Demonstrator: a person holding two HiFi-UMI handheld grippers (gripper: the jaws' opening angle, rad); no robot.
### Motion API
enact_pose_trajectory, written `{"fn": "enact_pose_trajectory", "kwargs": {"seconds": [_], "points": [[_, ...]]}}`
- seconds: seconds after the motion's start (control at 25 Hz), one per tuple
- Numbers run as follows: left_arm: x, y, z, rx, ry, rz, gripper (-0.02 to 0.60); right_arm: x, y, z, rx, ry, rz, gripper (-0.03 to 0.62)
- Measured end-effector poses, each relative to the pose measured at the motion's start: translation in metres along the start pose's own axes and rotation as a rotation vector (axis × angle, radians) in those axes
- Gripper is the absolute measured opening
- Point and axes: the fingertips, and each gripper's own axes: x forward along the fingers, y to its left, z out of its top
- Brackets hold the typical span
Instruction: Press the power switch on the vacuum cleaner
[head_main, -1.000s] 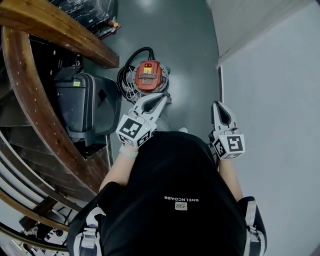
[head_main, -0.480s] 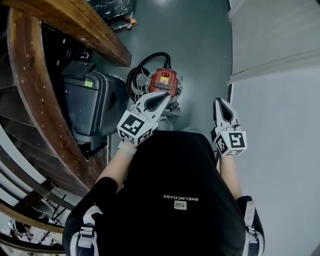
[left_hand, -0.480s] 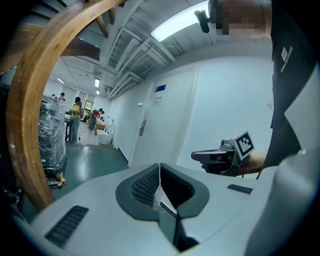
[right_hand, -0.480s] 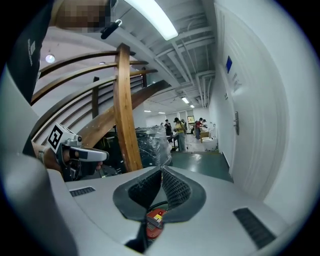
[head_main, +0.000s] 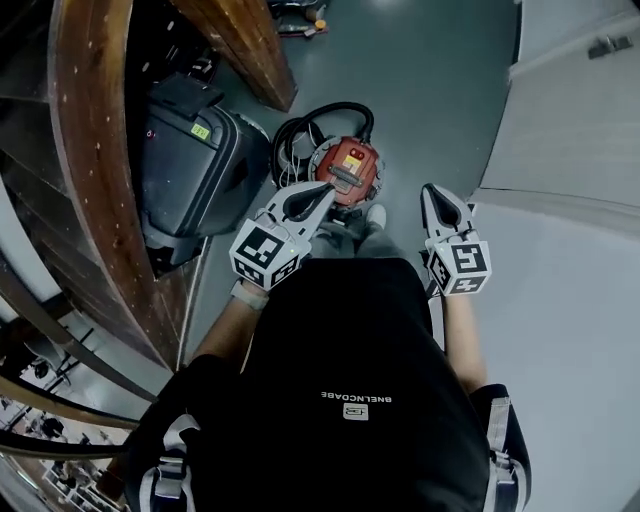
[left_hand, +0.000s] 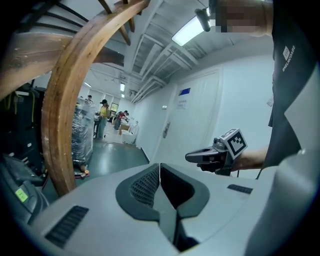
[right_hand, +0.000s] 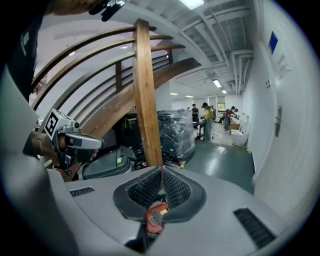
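The vacuum cleaner (head_main: 347, 172) is red with a black hose (head_main: 330, 107); the floor (head_main: 430, 90) is dark grey-green, the curved rail (head_main: 90, 150) brown wood.

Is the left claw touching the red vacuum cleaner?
Apart. In the left gripper view the left claw tips meet only open hallway; the vacuum cleaner sits on the floor below.

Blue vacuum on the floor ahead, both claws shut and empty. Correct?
Not quite: the vacuum cleaner is red, not blue; the head view shows it on the floor ahead. The left claw and right claw are both shut and empty.
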Motion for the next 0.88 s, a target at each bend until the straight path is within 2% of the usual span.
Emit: {"fn": "enact_pose_trajectory", "kwargs": {"seconds": [0.2,0.56,0.88], "points": [[-0.006,0.020,-0.012,-0.071,-0.013,0.155,0.017,0.053,-0.006,-0.017,-0.075,0.111,0.143,0.028],[-0.024,0.039,-0.041,-0.187,-0.013,0.386,0.017,0.144,0.000,-0.063,-0.235,0.290,0.370,0.028],[-0.033,0.047,-0.072,-0.256,-0.008,0.514,0.017,0.225,0.005,-0.133,-0.361,0.454,0.469,0.028]]}}
